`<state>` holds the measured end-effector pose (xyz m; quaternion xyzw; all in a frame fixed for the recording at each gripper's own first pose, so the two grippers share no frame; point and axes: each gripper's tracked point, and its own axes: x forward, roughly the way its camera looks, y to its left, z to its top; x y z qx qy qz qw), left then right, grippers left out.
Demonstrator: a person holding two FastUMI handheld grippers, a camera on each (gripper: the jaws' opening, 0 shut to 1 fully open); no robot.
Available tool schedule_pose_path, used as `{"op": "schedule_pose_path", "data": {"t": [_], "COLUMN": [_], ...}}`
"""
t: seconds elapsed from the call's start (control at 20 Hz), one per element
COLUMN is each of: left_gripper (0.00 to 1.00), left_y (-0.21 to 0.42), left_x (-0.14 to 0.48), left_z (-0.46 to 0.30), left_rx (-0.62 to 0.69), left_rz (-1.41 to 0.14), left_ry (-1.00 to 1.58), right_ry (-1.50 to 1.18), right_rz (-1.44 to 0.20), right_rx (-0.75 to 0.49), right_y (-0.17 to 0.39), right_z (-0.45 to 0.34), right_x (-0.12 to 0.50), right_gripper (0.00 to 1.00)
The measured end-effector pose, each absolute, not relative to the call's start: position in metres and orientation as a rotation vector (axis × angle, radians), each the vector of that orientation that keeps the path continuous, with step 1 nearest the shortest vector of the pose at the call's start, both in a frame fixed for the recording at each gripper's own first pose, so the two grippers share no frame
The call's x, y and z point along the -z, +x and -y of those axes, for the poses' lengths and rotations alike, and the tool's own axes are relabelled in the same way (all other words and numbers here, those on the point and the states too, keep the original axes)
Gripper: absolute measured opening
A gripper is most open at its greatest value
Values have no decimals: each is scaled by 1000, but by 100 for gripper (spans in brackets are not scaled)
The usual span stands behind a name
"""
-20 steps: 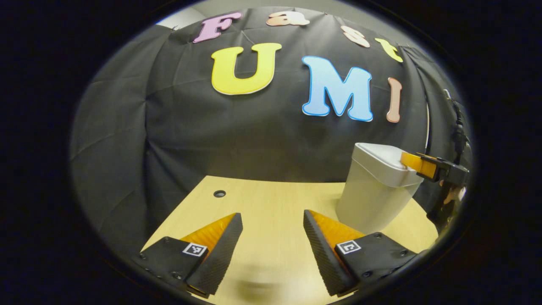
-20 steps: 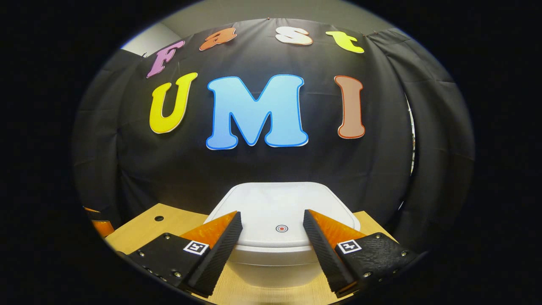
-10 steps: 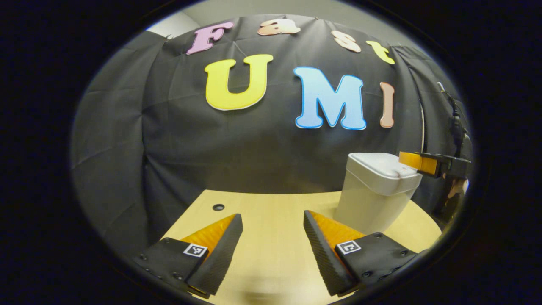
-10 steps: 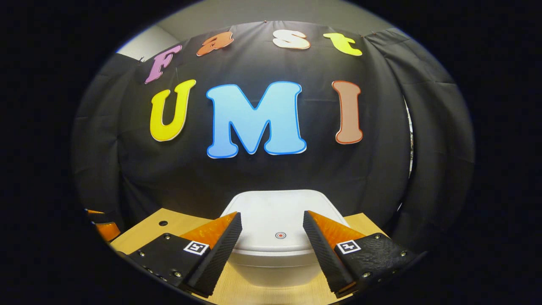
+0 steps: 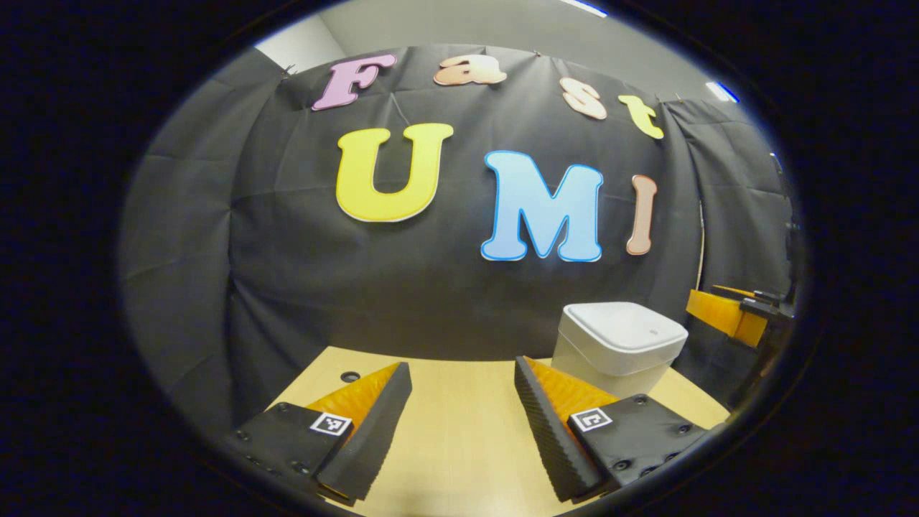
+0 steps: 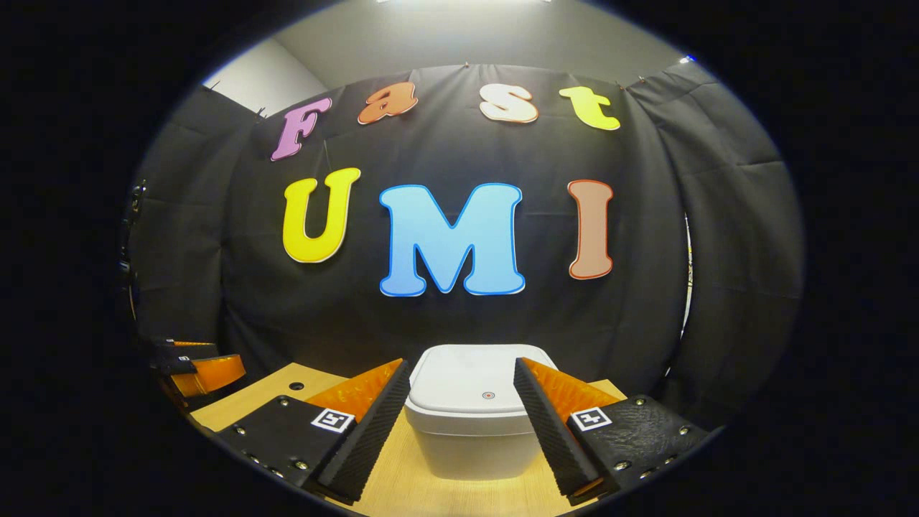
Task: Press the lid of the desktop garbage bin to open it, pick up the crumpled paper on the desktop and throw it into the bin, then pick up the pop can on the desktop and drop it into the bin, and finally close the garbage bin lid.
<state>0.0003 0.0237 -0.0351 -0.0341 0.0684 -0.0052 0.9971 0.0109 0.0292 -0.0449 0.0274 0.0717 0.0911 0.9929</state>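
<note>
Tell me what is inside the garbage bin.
The garbage bin has its lid shut flat, so the inside is covered and cannot be seen. On the lid sits a small round button.

The garbage bin (image 6: 474,424) is set on the desktop (image 5: 459,438), before the cloth wall (image 6: 459,316). Its lid (image 6: 482,389) is seated on top.

ribbed gripper (image 6: 459,416) pads, screwed mounts, square markers

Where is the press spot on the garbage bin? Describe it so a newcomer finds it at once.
Start at the wooden desk before the black cloth wall; the white bin stands there, its lid shut. Near the lid's front edge, centred, sits a small round dot. It is the sole mark on the plain lid.
</note>
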Motion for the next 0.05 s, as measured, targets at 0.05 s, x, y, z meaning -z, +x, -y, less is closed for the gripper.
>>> {"op": "schedule_pose_path", "data": {"t": [0.05], "left_gripper": [95], "left_y": [-1], "left_x": [31], "left_z": [-21], "left_rx": [17], "left_rz": [-131], "left_ry": [-69], "right_ry": [59], "right_rz": [-136], "right_rx": [-180], "right_y": [6], "right_z": [-29], "right_x": [41], "right_gripper": [94]}}
